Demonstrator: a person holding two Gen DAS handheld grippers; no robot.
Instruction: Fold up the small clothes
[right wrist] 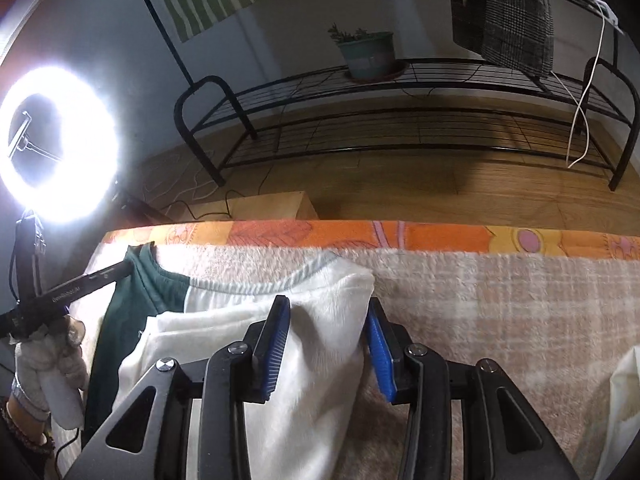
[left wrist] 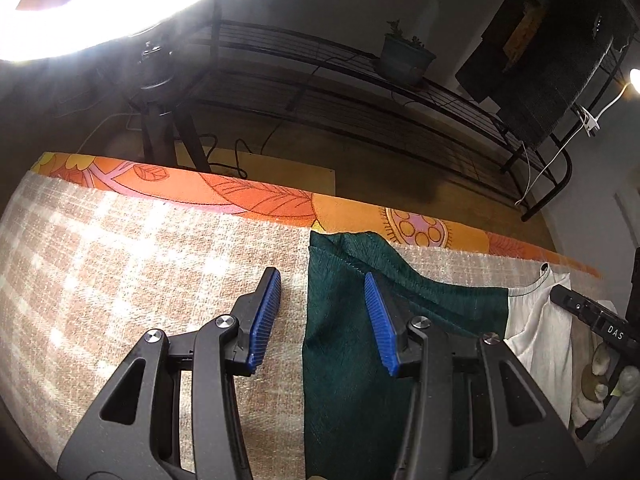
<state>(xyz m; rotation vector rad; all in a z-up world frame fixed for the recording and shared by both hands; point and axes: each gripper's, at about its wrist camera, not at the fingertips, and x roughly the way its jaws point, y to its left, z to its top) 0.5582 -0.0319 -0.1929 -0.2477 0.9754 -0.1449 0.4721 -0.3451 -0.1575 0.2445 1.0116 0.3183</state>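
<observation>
Left gripper (left wrist: pixel 324 316): jaws spread wide, blue ribbed pads (left wrist: pixel 266 318) apart, nothing between them but cloth and mat below. Poised over the left edge of the garment's green part (left wrist: pixel 344 344), one pad above bare mat, the other above the green fabric.

Right gripper (right wrist: pixel 328 340): jaws likewise spread, holding nothing. Straddling the right edge of the garment's white part (right wrist: pixel 308 360), which looks folded over on itself, with the left pad above white cloth and the right pad just past the edge, over the mat.

Garment lying flat on the checked beige mat (left wrist: pixel 140 264), green half and white half meeting along a straight seam, collar edge toward the far side near the orange floral sheet (left wrist: pixel 256 196). A second pale cloth (right wrist: pixel 624 400) at the lower right of the right wrist view, only partly seen.

Gloved left hand (right wrist: pixel 48 364) visible at the left of the right wrist view, gripping its tool handle.

Beyond the bed: wooden floor, a black wire rack (right wrist: pixel 400 120) carrying a potted plant (right wrist: pixel 366 54), a glowing ring light (right wrist: pixel 60 144) on a stand, and a plaid cloth (right wrist: pixel 516 12) hanging above the rack.
</observation>
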